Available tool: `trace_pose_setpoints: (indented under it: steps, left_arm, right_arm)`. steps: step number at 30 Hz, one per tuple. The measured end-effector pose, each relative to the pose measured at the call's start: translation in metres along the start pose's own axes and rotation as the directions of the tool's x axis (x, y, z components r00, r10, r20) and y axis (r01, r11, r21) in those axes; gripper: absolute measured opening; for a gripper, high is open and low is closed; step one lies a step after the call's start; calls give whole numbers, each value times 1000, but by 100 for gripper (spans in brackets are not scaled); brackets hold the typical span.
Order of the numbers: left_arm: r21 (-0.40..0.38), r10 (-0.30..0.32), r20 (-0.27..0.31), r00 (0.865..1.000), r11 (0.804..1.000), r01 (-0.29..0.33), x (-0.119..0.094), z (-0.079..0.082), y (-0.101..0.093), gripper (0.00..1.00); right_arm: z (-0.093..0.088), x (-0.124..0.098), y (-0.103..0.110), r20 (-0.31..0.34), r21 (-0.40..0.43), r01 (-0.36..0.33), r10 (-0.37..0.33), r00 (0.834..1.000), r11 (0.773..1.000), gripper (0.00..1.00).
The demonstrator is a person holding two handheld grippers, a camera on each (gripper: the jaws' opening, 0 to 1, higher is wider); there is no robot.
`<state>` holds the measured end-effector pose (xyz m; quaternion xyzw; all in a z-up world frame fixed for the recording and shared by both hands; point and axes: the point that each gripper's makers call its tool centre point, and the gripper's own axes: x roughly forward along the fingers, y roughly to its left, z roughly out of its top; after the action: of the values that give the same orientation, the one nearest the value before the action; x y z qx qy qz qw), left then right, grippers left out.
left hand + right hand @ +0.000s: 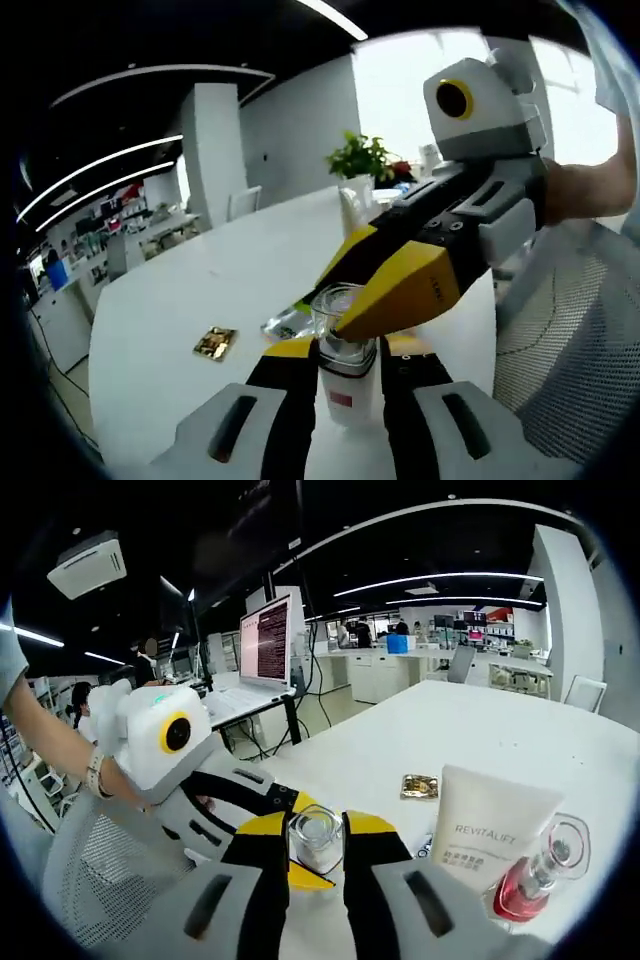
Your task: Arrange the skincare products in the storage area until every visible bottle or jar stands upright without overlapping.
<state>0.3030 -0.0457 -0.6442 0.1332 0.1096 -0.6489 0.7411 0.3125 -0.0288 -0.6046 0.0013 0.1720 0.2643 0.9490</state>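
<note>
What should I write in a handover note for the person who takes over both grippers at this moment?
Left gripper: shut on the small clear bottle, low on its body, bottle upright.
Right gripper: jaws on either side of the same bottle's clear cap; it seems shut on it, coming from the opposite side.
On the white table: a white REVITALIFT tube, a clear bottle with red liquid beside it, tilted in the view, and a small gold sachet lying flat.
Done: nothing visibly placed yet.
Left: set the held bottle down upright, then stand the others without overlap.
</note>
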Motion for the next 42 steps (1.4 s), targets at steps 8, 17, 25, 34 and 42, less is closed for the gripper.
trace_pose_setpoints:
  steps: [8,17,25,34,42]
  left_arm:
    - [-24,-66,-12,998,998,66,1,-3,-7,25]
    - [-15,-73,1,997,997,73,4,7,-16,19]
    - [-60,3,-42,999,998,-5,5,4,-8,18]
    - [-61,110,-81,991,991,-115,7,9,-5,18]
    - [-46,133,-76,988,989,-137,8,15,-8,19]
  right_arm:
    - [14,-17,9,37,29,-105,104,994,994,19]
    - [25,-25,10,80,42,-136,132,988,990,19]
    - [26,-23,4,104,80,-46,38,994,996,21]
    - [21,-19,-3,87,83,66,-73,994,994,22]
    - [26,-23,-5,99,81,87,-95,991,993,19]
